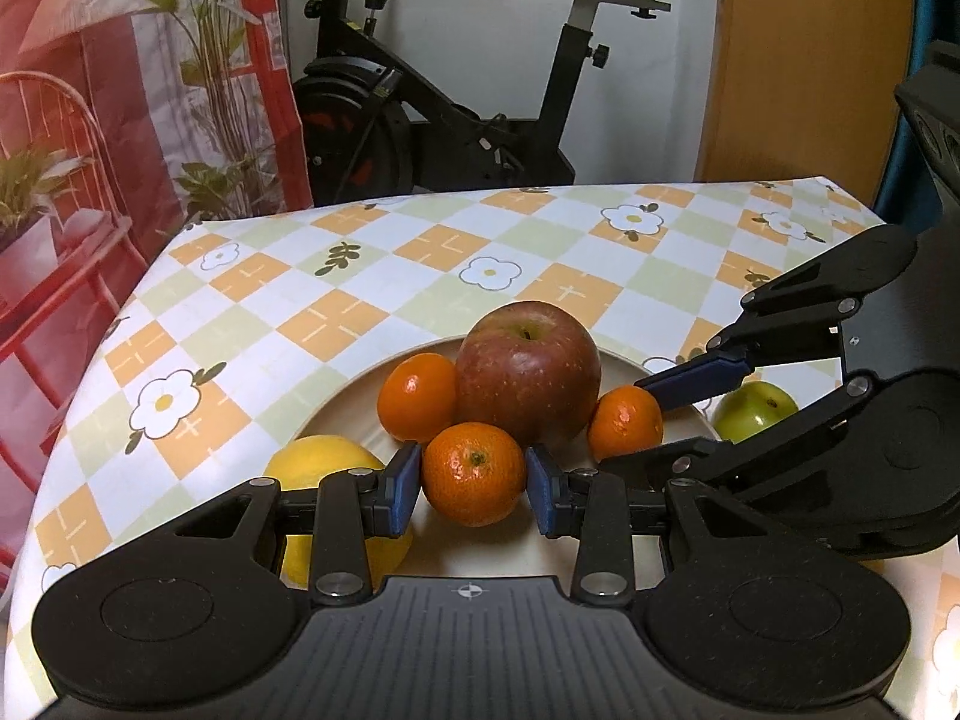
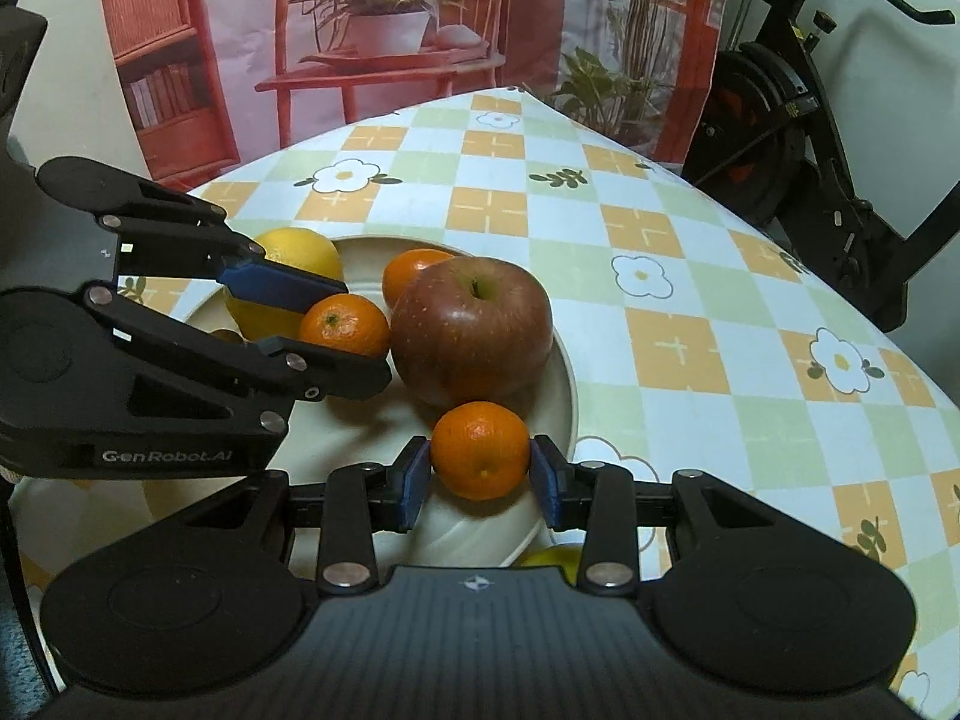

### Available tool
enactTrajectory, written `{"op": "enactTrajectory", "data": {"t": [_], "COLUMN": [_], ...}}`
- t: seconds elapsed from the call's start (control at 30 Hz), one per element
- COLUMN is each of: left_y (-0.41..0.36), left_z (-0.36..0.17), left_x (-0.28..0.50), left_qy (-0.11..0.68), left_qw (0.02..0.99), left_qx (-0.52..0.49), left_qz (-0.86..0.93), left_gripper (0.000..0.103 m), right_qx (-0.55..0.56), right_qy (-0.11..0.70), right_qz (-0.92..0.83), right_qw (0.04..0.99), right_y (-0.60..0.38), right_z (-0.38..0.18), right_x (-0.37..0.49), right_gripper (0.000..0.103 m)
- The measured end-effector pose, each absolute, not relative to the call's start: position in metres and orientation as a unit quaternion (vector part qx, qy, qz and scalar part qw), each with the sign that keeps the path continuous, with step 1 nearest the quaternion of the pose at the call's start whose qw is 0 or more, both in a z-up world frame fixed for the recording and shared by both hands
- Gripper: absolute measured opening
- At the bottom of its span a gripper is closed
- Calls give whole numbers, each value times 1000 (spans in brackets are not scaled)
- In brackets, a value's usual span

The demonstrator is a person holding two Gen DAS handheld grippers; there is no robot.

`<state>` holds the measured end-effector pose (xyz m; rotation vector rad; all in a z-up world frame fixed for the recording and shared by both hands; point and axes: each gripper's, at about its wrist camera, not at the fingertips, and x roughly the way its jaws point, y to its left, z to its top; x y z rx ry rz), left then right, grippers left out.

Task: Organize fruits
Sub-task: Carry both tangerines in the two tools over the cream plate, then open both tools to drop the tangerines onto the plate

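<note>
**Two tangerines gripped over one plate**

Reached in low and level over the cream plate (image 1: 672, 420) with the left gripper (image 1: 473, 489), blue pads pressed to both sides of a tangerine (image 1: 473, 474) at the plate's near edge. Came in from the other side with the right gripper (image 2: 480, 474), likewise clamped on a second tangerine (image 2: 480, 449) just in front of the red apple (image 2: 472, 330). Kept both fruits over the plate, close against the apple, with a third tangerine (image 1: 417, 396) tucked behind.

Caught only from the left wrist – a green apple (image 1: 753, 411) on the checked tablecloth (image 1: 336, 324) beyond the plate's rim. Showed more plainly from the right wrist – the lemon (image 2: 288, 276) lying at the plate's far side, half hidden behind the left gripper's fingers.
</note>
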<state>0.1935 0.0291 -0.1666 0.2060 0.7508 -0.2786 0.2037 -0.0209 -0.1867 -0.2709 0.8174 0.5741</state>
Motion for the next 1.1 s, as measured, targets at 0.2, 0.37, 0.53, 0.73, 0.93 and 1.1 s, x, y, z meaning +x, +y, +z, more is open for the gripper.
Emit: {"op": "enactTrajectory", "data": {"t": [0.2,0.37,0.53,0.73,0.93,1.1], "left_y": [32,36,33,19,-9,-29], "left_z": [-164,-153,-132,-116,-119,-127], "left_x": [198,194,182,166,149,136], "left_qy": [368,354,326,301,295,299], "left_qw": [917,924,935,941,939,935], "left_qx": [79,59,42,4,-23,-33], "left_qz": [-133,-132,-136,-156,-174,-188], "left_gripper": [43,51,57,63,67,67], "right_qx": [-131,-129,-100,-9,50,28], "right_qy": [387,371,335,262,207,194], "right_qz": [272,276,269,220,160,134], "right_qw": [871,877,897,940,964,971], "right_y": [-20,-25,-49,-106,-143,-141], "right_z": [-185,-176,-154,-132,-130,-147], "right_x": [203,194,177,132,85,55], "right_gripper": [39,41,45,60,71,72]}}
